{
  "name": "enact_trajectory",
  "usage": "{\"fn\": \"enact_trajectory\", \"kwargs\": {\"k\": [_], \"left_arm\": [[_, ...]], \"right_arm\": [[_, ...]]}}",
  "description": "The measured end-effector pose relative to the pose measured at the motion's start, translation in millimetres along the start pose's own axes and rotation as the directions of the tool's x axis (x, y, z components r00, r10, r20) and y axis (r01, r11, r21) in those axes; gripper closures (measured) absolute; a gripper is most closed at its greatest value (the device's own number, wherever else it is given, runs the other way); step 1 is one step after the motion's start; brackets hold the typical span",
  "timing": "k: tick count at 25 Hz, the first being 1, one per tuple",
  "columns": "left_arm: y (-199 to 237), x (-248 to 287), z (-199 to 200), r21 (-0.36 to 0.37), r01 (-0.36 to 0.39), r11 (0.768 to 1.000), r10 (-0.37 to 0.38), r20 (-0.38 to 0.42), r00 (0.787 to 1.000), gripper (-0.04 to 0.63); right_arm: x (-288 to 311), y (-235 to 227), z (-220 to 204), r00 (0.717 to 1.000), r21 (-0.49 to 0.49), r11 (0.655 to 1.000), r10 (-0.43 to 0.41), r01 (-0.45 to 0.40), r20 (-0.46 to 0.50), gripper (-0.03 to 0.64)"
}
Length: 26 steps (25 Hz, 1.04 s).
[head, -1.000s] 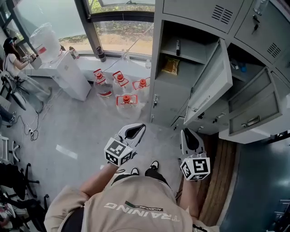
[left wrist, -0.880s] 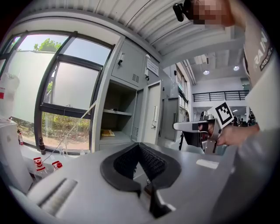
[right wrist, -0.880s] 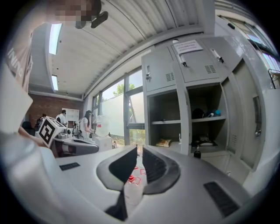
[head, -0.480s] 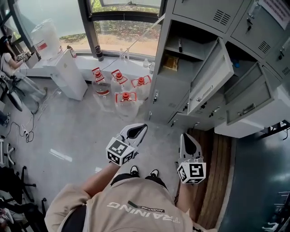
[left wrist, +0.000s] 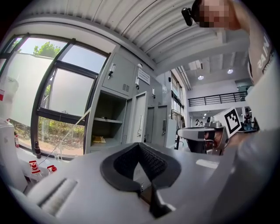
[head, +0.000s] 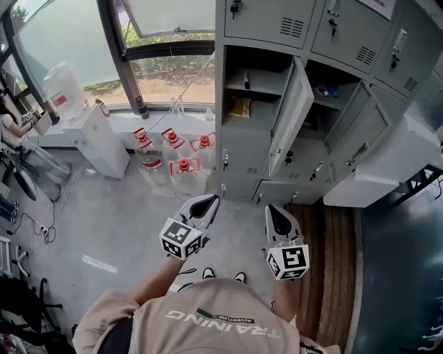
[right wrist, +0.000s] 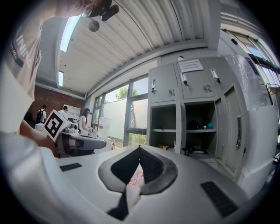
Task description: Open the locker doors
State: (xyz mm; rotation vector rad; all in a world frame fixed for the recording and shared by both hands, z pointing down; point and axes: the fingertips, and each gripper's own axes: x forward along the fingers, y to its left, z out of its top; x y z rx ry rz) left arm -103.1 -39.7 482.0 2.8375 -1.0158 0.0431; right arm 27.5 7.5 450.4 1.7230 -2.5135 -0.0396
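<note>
A bank of grey lockers stands ahead of me beside the window. Two middle doors hang open: one beside a shelf with a yellow packet, another further right. The top row of doors is closed. My left gripper and right gripper are held level over the floor, well short of the lockers, touching nothing. In the left gripper view, the left gripper has its tips together with nothing between them. The right gripper view shows the right gripper the same, facing two open compartments.
Several water bottles with red caps stand on the floor left of the lockers. A white water dispenser is under the window. A bulky white wrapped object sits right of the lockers. A person sits far left.
The lockers now look smaller and further up in the head view, with the top row of closed doors showing. Both grippers have stayed low in front of me, side by side.
</note>
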Motion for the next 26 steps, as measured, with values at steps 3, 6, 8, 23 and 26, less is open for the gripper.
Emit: {"fn": "enact_trajectory", "kwargs": {"k": [3,6,8,23,26], "left_arm": [[-9,-1,-2,0.001,-0.005,1.000,0.005,-0.015,1.000,0.588],[-13,-1,0,0.003,-0.020,1.000,0.020,-0.010,1.000,0.588],[-16,-1,2,0.006,-0.026,1.000,0.027,-0.006,1.000,0.588],[-27,1,0,-0.003,-0.008,1.000,0.008,0.011,1.000,0.588],[-26,1,8,0.000,-0.004,1.000,0.004,0.025,1.000,0.588]], "right_arm": [[-7,-6,-1,1.000,0.002,1.000,0.010,-0.010,-0.011,0.607],[-9,-11,-1,1.000,0.007,1.000,0.021,-0.021,-0.013,0.607],[-10,-13,-1,0.999,0.006,1.000,0.029,-0.029,-0.014,0.606],[-11,-19,0,0.999,-0.022,0.999,0.035,-0.035,-0.023,0.607],[-11,-16,9,0.999,-0.039,0.999,0.037,-0.038,-0.010,0.607]]}}
